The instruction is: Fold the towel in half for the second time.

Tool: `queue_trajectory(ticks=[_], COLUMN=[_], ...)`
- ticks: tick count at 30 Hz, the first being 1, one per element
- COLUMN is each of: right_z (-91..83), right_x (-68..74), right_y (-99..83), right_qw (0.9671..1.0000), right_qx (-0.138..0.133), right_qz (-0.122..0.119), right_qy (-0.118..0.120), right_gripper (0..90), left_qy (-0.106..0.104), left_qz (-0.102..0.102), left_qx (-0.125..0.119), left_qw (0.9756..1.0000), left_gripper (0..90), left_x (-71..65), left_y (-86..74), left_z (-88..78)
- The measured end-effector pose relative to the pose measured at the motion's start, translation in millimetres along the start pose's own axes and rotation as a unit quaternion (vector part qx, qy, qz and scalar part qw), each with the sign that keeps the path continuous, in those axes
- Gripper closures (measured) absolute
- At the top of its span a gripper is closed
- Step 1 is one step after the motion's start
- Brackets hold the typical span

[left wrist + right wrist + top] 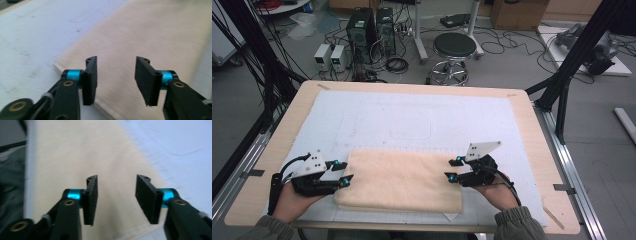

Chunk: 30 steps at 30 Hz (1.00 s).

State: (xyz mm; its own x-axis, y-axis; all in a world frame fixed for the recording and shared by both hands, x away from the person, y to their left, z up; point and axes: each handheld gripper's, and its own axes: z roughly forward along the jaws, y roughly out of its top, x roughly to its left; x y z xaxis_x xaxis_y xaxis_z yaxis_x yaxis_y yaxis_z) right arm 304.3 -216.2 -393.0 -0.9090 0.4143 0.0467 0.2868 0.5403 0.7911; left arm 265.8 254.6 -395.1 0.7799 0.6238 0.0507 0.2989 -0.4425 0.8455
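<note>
A cream folded towel (401, 180) lies flat on the white mat (412, 120) near the table's front edge. My left gripper (345, 173) sits at the towel's left end, jaws apart and pointing right, with nothing between them. My right gripper (453, 169) is at the towel's right end, pointing left, jaws also apart and empty. In the left gripper view the towel (150, 45) stretches ahead beneath the open gripper (116, 80). The right gripper view has the towel (82, 157) under the open gripper (116, 198).
The mat covers most of the wooden table (537, 150). Beyond the far edge stand a black stool (454, 47), computer towers (362, 30) and loose cables on the floor. A black frame post (572, 60) rises at the right.
</note>
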Motion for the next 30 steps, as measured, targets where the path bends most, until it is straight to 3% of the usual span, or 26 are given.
queue_trajectory(ticks=[7,16,18,22,30], right_z=[18.3,40.7,43.9,47.3,47.4], right_x=[-30.6,-42.7,-43.9,-46.6,-44.9], right_y=[-3.8,-11.4,-13.7,-16.8,-19.3], right_qw=[0.9986,0.9974,0.9971,0.9966,0.9960], right_qx=[0.018,0.043,0.045,0.048,0.046], right_qz=[0.036,0.038,0.044,0.057,0.075], right_qy=[-0.035,-0.044,-0.043,-0.034,-0.011], right_gripper=[38.6,33.6,33.5,34.9,51.8], left_qy=[0.037,0.059,0.053,0.037,0.014], left_qz=[-0.050,-0.071,-0.086,-0.091,-0.119], left_qx=[0.014,0.046,0.053,0.065,0.051], left_qw=[0.9980,0.9947,0.9935,0.9931,0.9915], left_gripper=[40.9,37.7,37.1,40.1,55.2], left_x=[31.4,50.9,53.9,53.4,51.7], left_y=[1.5,-4.5,-7.1,-9.1,-15.7], left_z=[30.7,60.2,64.3,68.7,69.7])
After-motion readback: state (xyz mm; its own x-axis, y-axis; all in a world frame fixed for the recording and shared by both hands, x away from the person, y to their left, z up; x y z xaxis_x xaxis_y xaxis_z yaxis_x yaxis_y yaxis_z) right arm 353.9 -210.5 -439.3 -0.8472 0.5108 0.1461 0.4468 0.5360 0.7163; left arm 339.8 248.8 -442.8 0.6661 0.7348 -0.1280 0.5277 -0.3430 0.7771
